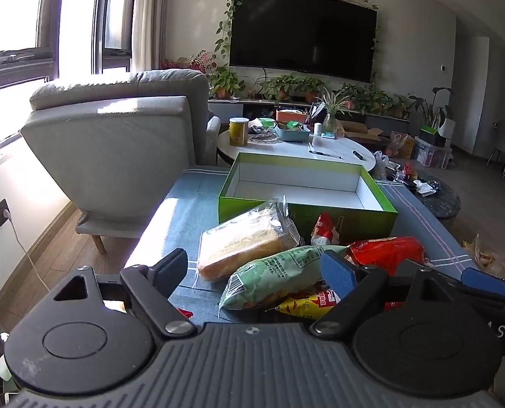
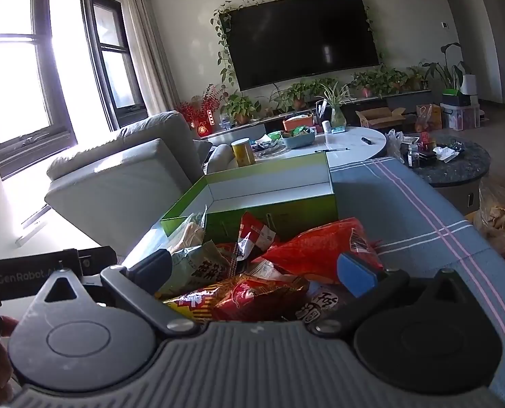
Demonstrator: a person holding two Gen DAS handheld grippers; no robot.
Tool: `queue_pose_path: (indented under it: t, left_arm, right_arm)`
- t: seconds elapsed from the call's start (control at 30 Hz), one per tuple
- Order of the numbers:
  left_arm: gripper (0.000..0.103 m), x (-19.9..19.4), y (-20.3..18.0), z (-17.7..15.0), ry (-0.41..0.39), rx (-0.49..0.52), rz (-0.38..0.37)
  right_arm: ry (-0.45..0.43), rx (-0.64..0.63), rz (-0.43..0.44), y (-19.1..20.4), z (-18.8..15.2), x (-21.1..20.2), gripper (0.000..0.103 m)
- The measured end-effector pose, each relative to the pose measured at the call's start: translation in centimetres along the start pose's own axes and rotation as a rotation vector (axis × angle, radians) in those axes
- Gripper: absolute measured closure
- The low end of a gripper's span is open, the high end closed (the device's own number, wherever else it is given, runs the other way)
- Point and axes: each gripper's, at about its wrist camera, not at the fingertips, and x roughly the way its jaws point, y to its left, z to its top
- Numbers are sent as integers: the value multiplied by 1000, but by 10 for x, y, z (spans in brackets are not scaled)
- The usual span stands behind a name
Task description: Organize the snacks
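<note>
Both sets of fingers are spread wide with nothing in them. The left gripper hangs over the near end of the pile, its dark finger and blue pad straddling the pale green snack bag without touching it as far as I can tell. The right gripper is just as open above the red and yellow packets, also empty.

The snacks sit in a loose heap on the blue striped cloth, right up against the near wall of the green box, which has a white inside and nothing in it yet. So I'd guess sorting hasn't started.

Handling-wise these look like light, puffy foil and plastic bags, so they'll crinkle, slide and squash easily. The clear-wrapped yellow cake looks soft too, so I'd go gentle there and pinch across its short width. For the green bag I'd grab mid-body or by the crimped end seam rather than crushing the chips. The big red bag sits to the right, and a small red and white packet leans on the box.

Further out there's a grey armchair, a white coffee table with a yellow tin, and a wall TV ringed with vines.
</note>
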Motion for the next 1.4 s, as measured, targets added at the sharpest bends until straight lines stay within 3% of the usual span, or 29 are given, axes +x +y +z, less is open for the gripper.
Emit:
queue_pose_path:
  t: [1.4]
  left_arm:
    - [19,-3,6,-3,-4,-16,-8]
  right_arm:
    - [15,6,5,1,-2,2,24]
